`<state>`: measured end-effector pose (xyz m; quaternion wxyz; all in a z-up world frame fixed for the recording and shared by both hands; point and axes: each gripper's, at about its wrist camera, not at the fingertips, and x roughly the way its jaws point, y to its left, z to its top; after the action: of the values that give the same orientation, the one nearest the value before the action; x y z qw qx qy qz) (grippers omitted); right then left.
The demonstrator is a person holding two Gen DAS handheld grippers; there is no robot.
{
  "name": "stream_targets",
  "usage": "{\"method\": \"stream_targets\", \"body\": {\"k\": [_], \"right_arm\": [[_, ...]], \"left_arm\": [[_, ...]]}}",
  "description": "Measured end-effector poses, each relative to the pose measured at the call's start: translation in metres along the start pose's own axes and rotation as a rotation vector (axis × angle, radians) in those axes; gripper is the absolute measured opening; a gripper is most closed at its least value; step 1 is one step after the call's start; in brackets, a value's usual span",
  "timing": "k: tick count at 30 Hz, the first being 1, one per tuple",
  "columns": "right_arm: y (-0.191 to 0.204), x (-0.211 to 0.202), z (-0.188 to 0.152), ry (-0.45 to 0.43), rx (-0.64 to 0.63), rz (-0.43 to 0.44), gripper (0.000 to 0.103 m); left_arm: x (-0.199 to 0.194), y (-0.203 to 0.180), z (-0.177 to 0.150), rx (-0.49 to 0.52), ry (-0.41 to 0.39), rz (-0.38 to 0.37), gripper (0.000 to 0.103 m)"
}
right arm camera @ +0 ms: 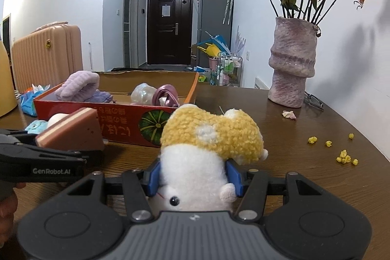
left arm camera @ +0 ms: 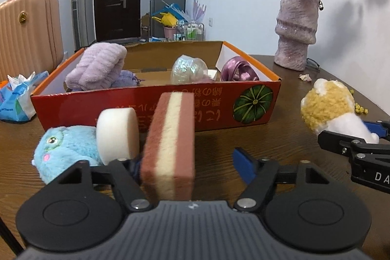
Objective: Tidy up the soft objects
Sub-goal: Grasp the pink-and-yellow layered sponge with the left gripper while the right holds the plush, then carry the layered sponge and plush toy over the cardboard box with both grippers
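Note:
A pink and cream striped sponge block [left arm camera: 170, 138] stands on edge between the fingers of my left gripper [left arm camera: 187, 165]. The right blue pad [left arm camera: 243, 167] is clear of it, so the jaws are open. Left of it lie a white round sponge [left arm camera: 117, 135] and a blue plush toy [left arm camera: 65, 150]. Behind them stands the orange cardboard box [left arm camera: 170, 111], holding a lilac towel [left arm camera: 97, 67], a shiny pouch [left arm camera: 187, 70] and a purple band [left arm camera: 238, 71]. My right gripper [right arm camera: 192, 177] is shut on a yellow and white plush toy [right arm camera: 209, 138], just right of the box.
A fuzzy pink vase [left arm camera: 296, 31] with dried roses stands at the back right of the brown table [right arm camera: 304, 177]. Glasses [right arm camera: 314, 99], a petal and small yellow bits [right arm camera: 343, 157] lie near it. A blue tissue pack [left arm camera: 17, 96] sits left of the box.

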<state>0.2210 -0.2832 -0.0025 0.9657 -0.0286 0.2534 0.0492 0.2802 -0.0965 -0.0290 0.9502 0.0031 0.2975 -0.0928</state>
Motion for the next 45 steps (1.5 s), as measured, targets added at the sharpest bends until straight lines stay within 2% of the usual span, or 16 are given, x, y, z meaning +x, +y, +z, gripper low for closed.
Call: {"method": "stream_targets", "body": {"k": [4,6,12,22,29,32,37,40,42,45], "right_arm": [[-0.002,0.002,0.0,0.005,0.001,-0.006,0.054],[-0.003,0.002,-0.001,0.008,0.0,-0.007,0.054],[-0.002,0.007,-0.002,0.023,0.0,-0.011,0.055],[-0.002,0.013,-0.004,0.021,0.0,-0.019,0.055],[0.001,0.011,-0.001,-0.045,-0.004,-0.041,0.054],[0.001,0.008,0.002,-0.083,0.007,-0.054,0.048],[0.004,0.003,0.008,-0.138,0.02,-0.071,0.047],[0.01,0.005,0.007,-0.125,-0.011,-0.077,0.052],[0.013,0.008,0.005,-0.093,-0.026,-0.068,0.066],[0.013,0.011,0.003,-0.031,-0.014,-0.07,0.066]], "left_arm": [[0.007,0.003,0.0,-0.01,0.033,-0.009,0.052],[0.01,0.005,-0.001,-0.019,0.059,-0.02,0.032],[0.009,0.009,-0.001,-0.035,0.063,-0.031,0.032],[-0.004,0.007,-0.001,-0.022,0.015,-0.049,0.031],[-0.016,0.007,0.003,-0.025,-0.036,-0.047,0.031],[-0.024,0.01,0.008,-0.039,-0.07,-0.056,0.031],[-0.031,0.011,0.012,-0.046,-0.095,-0.067,0.031],[-0.03,0.012,0.012,-0.047,-0.089,-0.067,0.031],[-0.029,0.013,0.012,-0.048,-0.084,-0.066,0.031],[-0.026,0.013,0.01,-0.049,-0.069,-0.065,0.031]]}}
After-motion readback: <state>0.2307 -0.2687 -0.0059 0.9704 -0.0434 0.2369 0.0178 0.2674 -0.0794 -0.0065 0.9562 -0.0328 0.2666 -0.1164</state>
